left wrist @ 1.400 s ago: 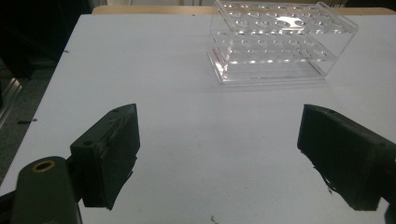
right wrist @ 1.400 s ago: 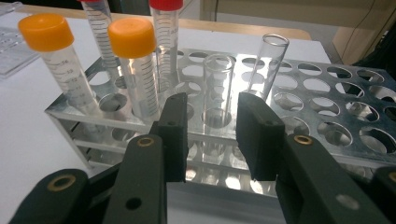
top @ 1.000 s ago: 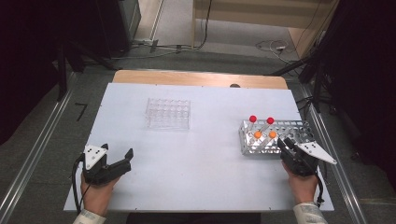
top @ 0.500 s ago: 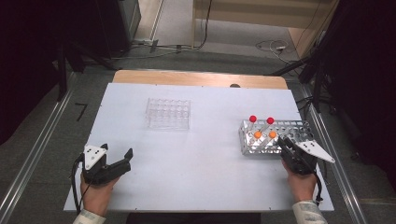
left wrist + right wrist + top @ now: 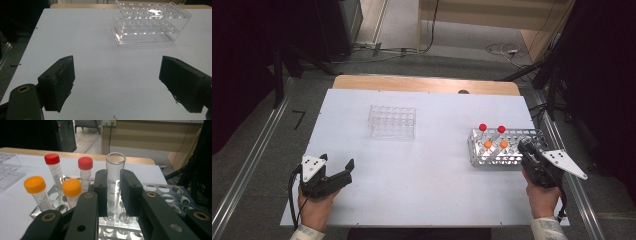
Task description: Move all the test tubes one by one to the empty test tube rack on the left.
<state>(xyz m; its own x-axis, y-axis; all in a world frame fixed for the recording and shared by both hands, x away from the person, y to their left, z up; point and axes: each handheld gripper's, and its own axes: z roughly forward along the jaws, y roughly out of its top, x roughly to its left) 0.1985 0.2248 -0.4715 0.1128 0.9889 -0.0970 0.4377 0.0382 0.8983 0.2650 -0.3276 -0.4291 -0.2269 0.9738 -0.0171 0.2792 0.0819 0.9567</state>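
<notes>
- Glass tube (image 5: 115, 182) is sitting pinched in the right gripper (image 5: 113, 192), jaws just closed; tilting now risks snagging the metal rack (image 5: 162, 192).
- Left gripper (image 5: 117, 82) is gaping wide, holding nothing.

Tabletop (image 5: 427, 190): white, flat, with a wooden edge strip along the far side. Directly on it: one clear plastic tube rack (image 5: 392, 121), left of centre toward the back; one perforated metal tube rack (image 5: 492, 159), near the right edge.

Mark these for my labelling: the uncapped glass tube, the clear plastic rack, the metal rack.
uncapped glass tube (image 5: 115, 167), right gripper view, upper wall.
clear plastic rack (image 5: 150, 23), left gripper view, front face.
metal rack (image 5: 497, 161), high view, front wall.
</notes>
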